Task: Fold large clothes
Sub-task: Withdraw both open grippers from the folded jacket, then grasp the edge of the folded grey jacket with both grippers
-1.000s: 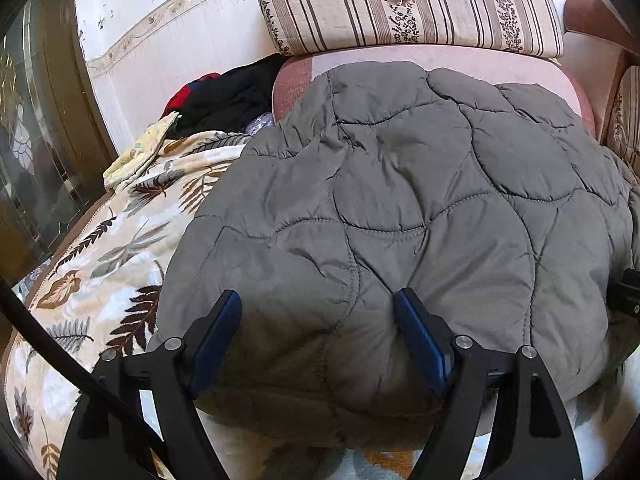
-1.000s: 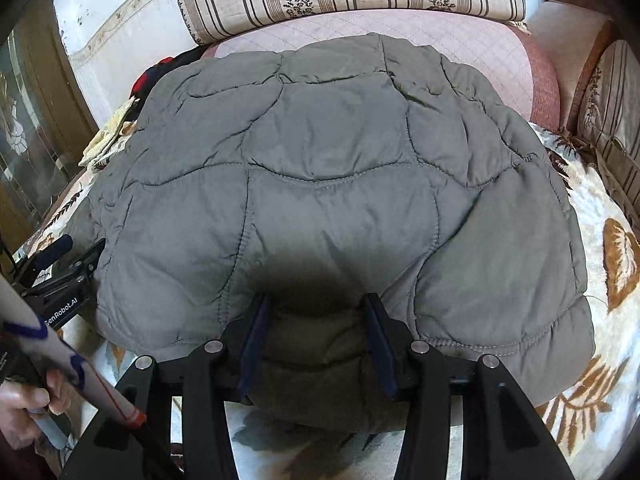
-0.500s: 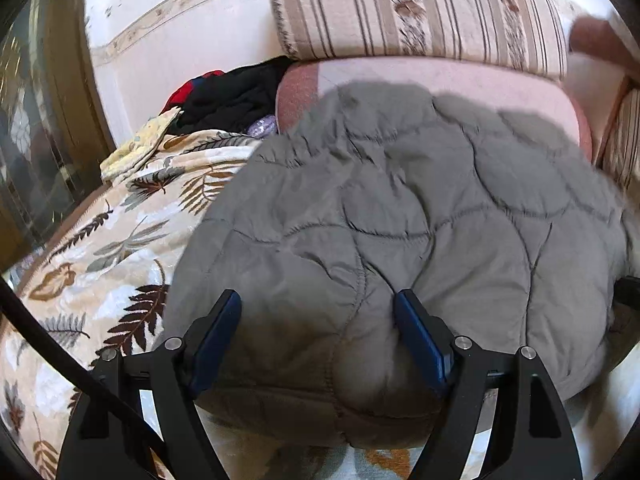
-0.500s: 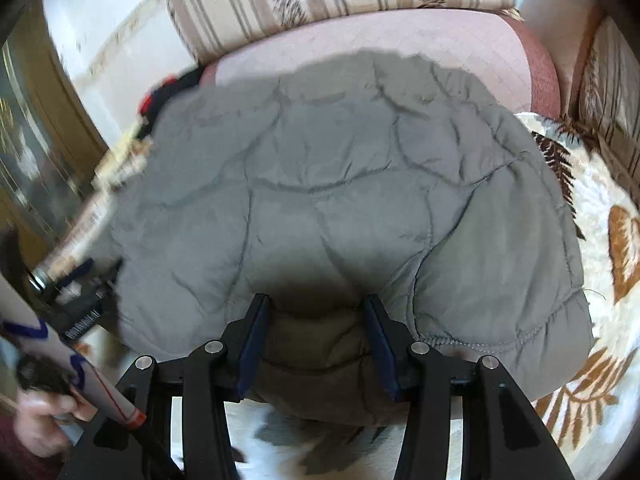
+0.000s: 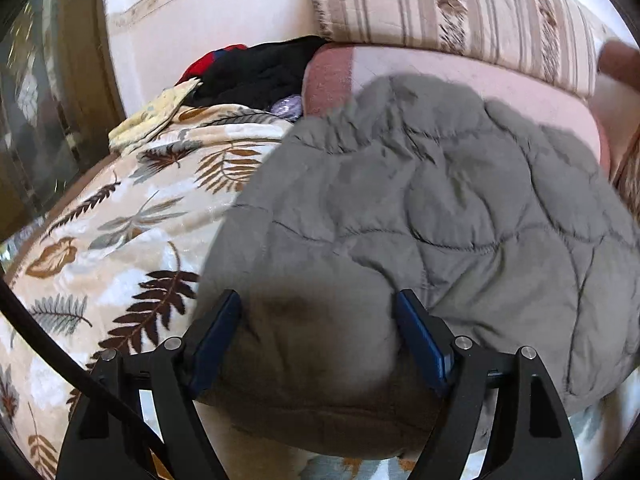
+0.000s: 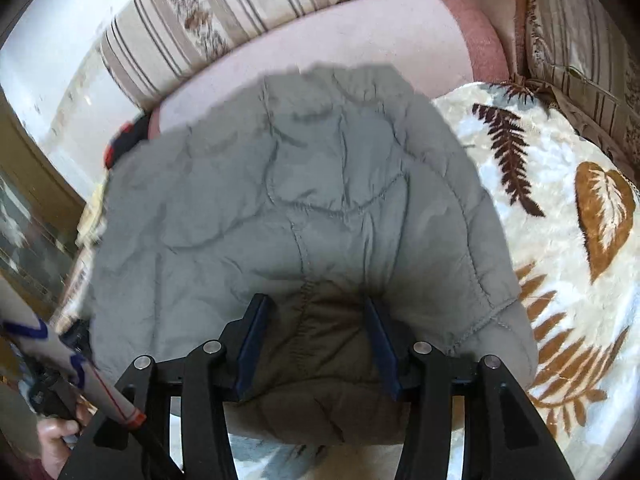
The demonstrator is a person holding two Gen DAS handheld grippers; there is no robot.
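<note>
A grey quilted jacket (image 5: 440, 200) lies folded on the sofa bed and bulges up toward both cameras. My left gripper (image 5: 318, 300) is shut on its thick near edge at the left, and the padded cloth fills the gap between the blue pads. My right gripper (image 6: 316, 304) pinches the same near edge further right, its pads pressed into a bunched fold of the jacket (image 6: 320, 180). The jacket's far edge rests on the pink cushion (image 6: 360, 32). Its underside is hidden.
A leaf-patterned blanket (image 5: 120, 240) covers the bed on both sides of the jacket. A striped back cushion (image 5: 440, 0) stands behind the pink cushion. Dark and red clothes (image 5: 256, 72) are piled at the back left. A hand (image 6: 56, 436) shows at the lower left.
Both grippers have drawn back and rolled, with the jacket's near edge still between their pads. The jacket's far edge has slid back off the pink cushion, and more blanket shows at each side.
</note>
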